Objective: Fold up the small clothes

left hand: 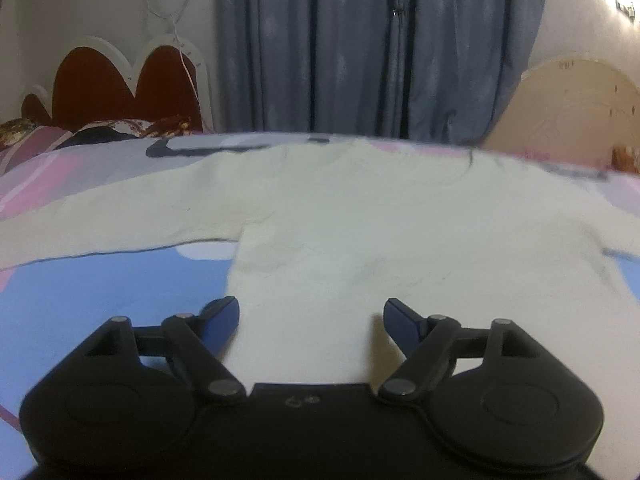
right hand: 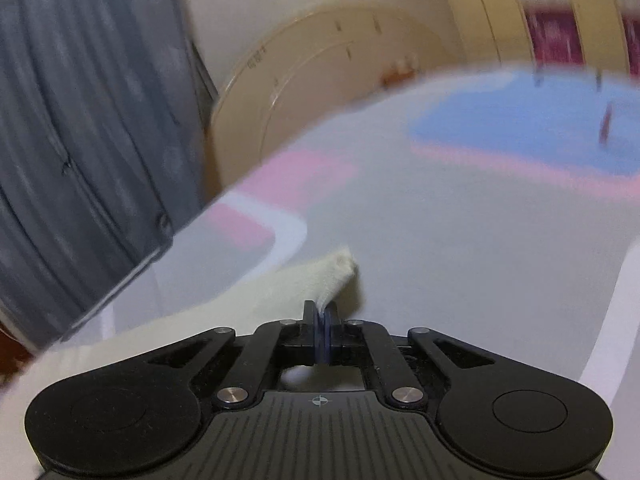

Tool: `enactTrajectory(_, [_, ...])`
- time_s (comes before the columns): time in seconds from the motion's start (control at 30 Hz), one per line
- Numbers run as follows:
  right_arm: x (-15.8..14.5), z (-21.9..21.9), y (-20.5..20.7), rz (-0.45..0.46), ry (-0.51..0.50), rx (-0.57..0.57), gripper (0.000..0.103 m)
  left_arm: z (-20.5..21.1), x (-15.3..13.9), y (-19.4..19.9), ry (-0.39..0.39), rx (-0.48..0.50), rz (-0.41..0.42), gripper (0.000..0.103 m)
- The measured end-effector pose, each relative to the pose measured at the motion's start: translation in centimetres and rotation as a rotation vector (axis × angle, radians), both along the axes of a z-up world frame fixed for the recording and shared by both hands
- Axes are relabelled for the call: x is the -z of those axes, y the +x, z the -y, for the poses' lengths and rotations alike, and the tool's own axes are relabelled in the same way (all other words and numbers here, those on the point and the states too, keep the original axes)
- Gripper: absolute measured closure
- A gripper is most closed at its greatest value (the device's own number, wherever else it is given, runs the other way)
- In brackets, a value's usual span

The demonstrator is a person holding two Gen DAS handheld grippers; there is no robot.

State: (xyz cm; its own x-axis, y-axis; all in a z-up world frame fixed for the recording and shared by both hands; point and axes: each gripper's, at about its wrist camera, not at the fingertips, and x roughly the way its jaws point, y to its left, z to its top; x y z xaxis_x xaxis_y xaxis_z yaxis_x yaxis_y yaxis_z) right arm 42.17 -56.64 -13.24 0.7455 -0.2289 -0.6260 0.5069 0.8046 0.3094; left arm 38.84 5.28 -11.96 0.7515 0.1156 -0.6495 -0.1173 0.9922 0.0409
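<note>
I'm in a home bedroom. I work over a bed spread with a pink, blue and white sheet (left hand: 100, 288). A red scalloped headboard (left hand: 108, 88) stands at the wall, rumpled bedding (left hand: 100, 130) lies beneath it, and long blue-grey curtains (left hand: 360, 48) hang behind.

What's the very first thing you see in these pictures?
A little cream sweater spread flat on the colourful bedsheet, sleeves out to both sides. The left tool sits open over its bottom hem. The right tool is pinched shut on a cream cloth tip, with blue curtains behind the bed.
</note>
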Motion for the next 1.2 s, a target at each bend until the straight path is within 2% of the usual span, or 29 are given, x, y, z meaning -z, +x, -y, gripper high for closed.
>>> enactTrajectory(0.07, [-0.4, -1.2, 0.3, 0.002, -0.04, 0.007, 0.102, -0.7, 0.0, 0.1, 0.003, 0.008, -0.026, 0.026])
enactTrajectory(0.17, [-2.3, -5.5, 0.9, 0.075, -0.125, -0.077, 0.102, -2.1, -0.2, -0.1, -0.02, 0.007, -0.03, 0.035])
enactTrajectory(0.2, [-3.0, -7.5, 1.3, 0.107, -0.159, -0.13, 0.102, -2.5, -0.3, -0.1, -0.027, 0.003, -0.029, 0.045])
enactTrajectory(0.27, [-4.2, -12.2, 2.5, 0.154, -0.2, -0.257, 0.102, -3.2, -0.3, 0.0, -0.048, -0.006, -0.027, 0.054])
enactTrajectory(0.37, [-5.3, -20.7, 4.3, 0.204, -0.198, -0.458, 0.102, -3.7, -0.6, 0.0, -0.065, -0.028, -0.016, 0.054])
enactTrajectory(0.5, [-4.9, -31.4, 5.8, 0.225, -0.184, -0.687, 0.102, -4.5, -1.0, -0.1, -0.129, -0.068, -0.009, 0.064])
enactTrajectory(0.57, [-4.1, -36.5, 6.0, 0.214, -0.192, -0.789, 0.102, -4.8, -1.4, -0.1, -0.162, -0.089, 0.008, 0.064])
enactTrajectory(0.7, [-2.0, -43.2, 5.5, 0.175, -0.201, -0.953, 0.102, -5.0, -1.9, 0.1, -0.19, -0.108, 0.028, 0.064])
enactTrajectory(0.77, [-0.6, -45.6, 5.7, 0.102, -0.203, -1.062, 0.101, -4.9, -1.8, 0.4, -0.221, -0.096, 0.031, 0.056])
enactTrajectory(0.8, [-0.4, -46.6, 5.5, 0.094, -0.278, -1.073, 0.097, -4.7, -1.8, 0.6, -0.239, -0.083, 0.038, 0.047])
enactTrajectory(0.83, [-0.8, -46.9, 5.0, 0.103, -0.328, -1.066, 0.085, -4.3, -1.9, 0.7, -0.249, -0.069, 0.05, 0.042])
enactTrajectory(0.87, [-1.2, -46.3, 4.5, 0.122, -0.323, -1.056, 0.074, -3.8, -2.1, 1.0, -0.249, -0.054, 0.067, 0.04])
enactTrajectory(0.9, [-1.7, -45.3, 4.4, 0.152, -0.285, -1.05, 0.068, -3.1, -2.2, 1.4, -0.249, -0.03, 0.077, 0.041])
enactTrajectory(0.93, [-1.9, -44.1, 4.2, 0.154, -0.249, -1.038, 0.07, -2.4, -2.2, 2.1, -0.262, -0.001, 0.077, 0.044])
enactTrajectory(0.97, [-1.9, -42.9, 3.8, 0.136, -0.239, -1.003, 0.073, -1.6, -2.2, 3.1, -0.284, 0.028, 0.074, 0.051])
enactTrajectory(1.0, [-1.8, -41.6, 3.5, 0.127, -0.229, -0.971, 0.093, -0.8, -2.2, 3.9, -0.304, 0.052, 0.07, 0.058])
enactTrajectory(1.03, [-1.7, -40.2, 3.2, 0.116, -0.201, -0.94, 0.102, 0.1, -1.9, 5.0, -0.339, 0.081, 0.061, 0.061])
enactTrajectory(1.1, [-1.4, -38.1, 3.0, 0.086, -0.154, -0.889, 0.102, 1.8, -1.3, 7.2, -0.392, 0.108, 0.031, 0.062])
enactTrajectory(1.17, [-1.7, -36.1, 2.7, 0.066, -0.137, -0.857, 0.102, 3.2, -0.4, 9.3, -0.401, 0.112, -0.012, 0.063])
enactTrajectory(1.2, [-2.0, -35.1, 2.8, 0.052, -0.129, -0.844, 0.102, 3.8, 0.2, 10.5, -0.418, 0.107, -0.045, 0.067])
